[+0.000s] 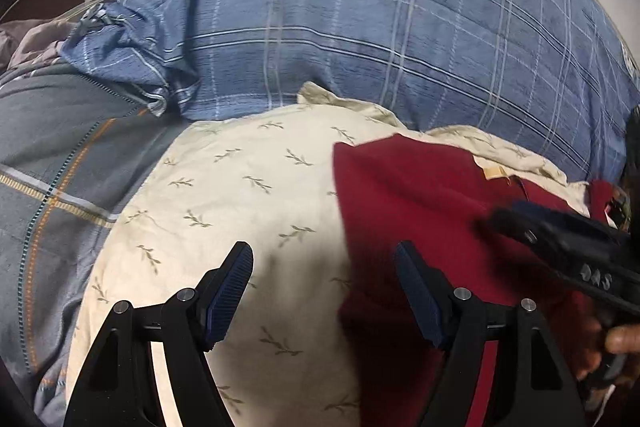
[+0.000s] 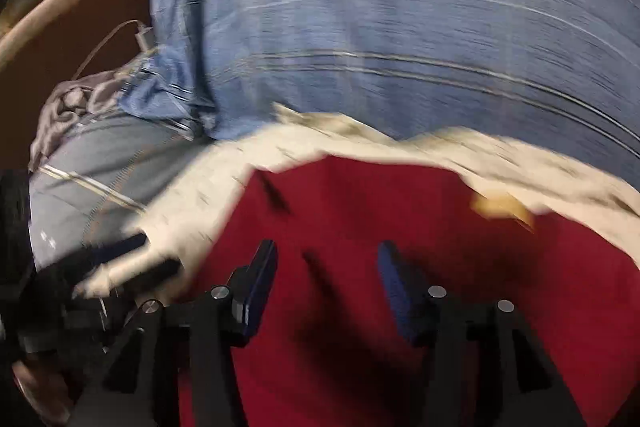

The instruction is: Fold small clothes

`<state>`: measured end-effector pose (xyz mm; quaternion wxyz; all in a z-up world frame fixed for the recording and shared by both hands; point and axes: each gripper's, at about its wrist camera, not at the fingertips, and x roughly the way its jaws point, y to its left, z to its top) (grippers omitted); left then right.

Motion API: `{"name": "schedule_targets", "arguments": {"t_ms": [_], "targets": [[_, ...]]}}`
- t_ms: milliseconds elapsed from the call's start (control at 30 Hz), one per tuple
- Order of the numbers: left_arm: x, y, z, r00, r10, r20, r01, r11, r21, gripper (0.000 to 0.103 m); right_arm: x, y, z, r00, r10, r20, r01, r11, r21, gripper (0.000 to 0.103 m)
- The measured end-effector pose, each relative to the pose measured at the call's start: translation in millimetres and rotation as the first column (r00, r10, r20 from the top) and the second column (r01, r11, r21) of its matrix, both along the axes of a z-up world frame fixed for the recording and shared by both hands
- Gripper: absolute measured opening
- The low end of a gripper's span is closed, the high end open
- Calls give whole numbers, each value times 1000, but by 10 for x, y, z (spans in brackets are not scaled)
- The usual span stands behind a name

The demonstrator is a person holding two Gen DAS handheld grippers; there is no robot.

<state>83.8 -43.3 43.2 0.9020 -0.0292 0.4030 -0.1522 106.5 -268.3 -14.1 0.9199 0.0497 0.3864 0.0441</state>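
one red garment — one cream sheet, two claws

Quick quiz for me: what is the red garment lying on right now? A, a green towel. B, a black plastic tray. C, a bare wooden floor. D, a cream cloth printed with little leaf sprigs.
D: the red garment lies spread on the cream leaf-print cloth, whose pale edge shows around it in both wrist views, with the blue plaid bedding beyond.

Blue plaid bedcover, cream leaf-print cloth spread on it, red garment on the cloth
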Motion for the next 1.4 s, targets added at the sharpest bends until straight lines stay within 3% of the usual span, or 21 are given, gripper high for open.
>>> {"name": "schedule_targets", "arguments": {"t_ms": [133, 333, 500, 633, 733, 867, 900, 967, 1033, 1067, 1133, 1200, 1267, 1333, 1400], "targets": [[-23, -156, -63, 999, -30, -18, 31, 999, 16, 73, -288, -378, -176, 992, -113, -52, 109, 992, -64, 53], [-13, -364, -214, 998, -49, -34, 52, 994, 99, 73, -529, -674, -164, 979, -204, -4, 203, 976, -73, 52], [-48, -357, -158, 999, -35, -5, 36, 997, 68, 73, -623, -808, -217, 973, -229, -33, 227, 973, -51, 56], [-110, -310, -124, 999, -35, 5, 35, 997, 67, 73, -683, -1075, 10, 957, -289, -10, 289, 956, -42, 57], [-145, -228, -47, 1000, -8, 31, 6, 999, 53, 73, -713, -1631, 200, 890, -455, -2, 455, 890, -9, 71], [-181, -129, 37, 999, 14, 48, -14, 1000, -3, 73, -644, -2468, 256, 734, -679, -16, 678, 734, -39, 72], [-181, -119, 37, 999, 19, 51, -19, 1000, -6, 73, -589, -2642, 236, 712, -701, -39, 700, 713, -33, 72], [-163, -111, -2, 999, 23, 40, -23, 1000, 1, 73, -438, -2935, 197, 701, -711, -58, 711, 703, -24, 69], [-123, -124, -54, 1000, 21, 16, -21, 1000, 7, 73, -335, -3088, 177, 657, -752, -49, 747, 658, -92, 68], [-94, -129, -81, 1000, 22, 3, -22, 1000, 12, 73, -273, -3170, 151, 633, -773, -51, 762, 633, -138, 67], [-60, -141, -111, 1000, 23, -4, -23, 999, 24, 73, -181, -3255, 81, 616, -784, -78, 762, 618, -195, 60], [-30, -171, -111, 1000, 27, -1, -27, 999, 32, 73, -148, -3324, -8, 587, -802, -111, 766, 594, -246, 47], [-14, -190, -123, 1000, 25, -2, -25, 999, 39, 73, -185, -3339, -46, 578, -809, -110, 771, 585, -251, 30], [2, -206, -135, 1000, 25, -7, -25, 999, 42, 73, -268, -3333, -51, 596, -797, -101, 769, 602, -214, 17], [8, -205, -131, 1000, 25, -8, -25, 999, 42, 73, -448, -3294, 55, 658, -750, -71, 747, 662, -58, 11]]}}
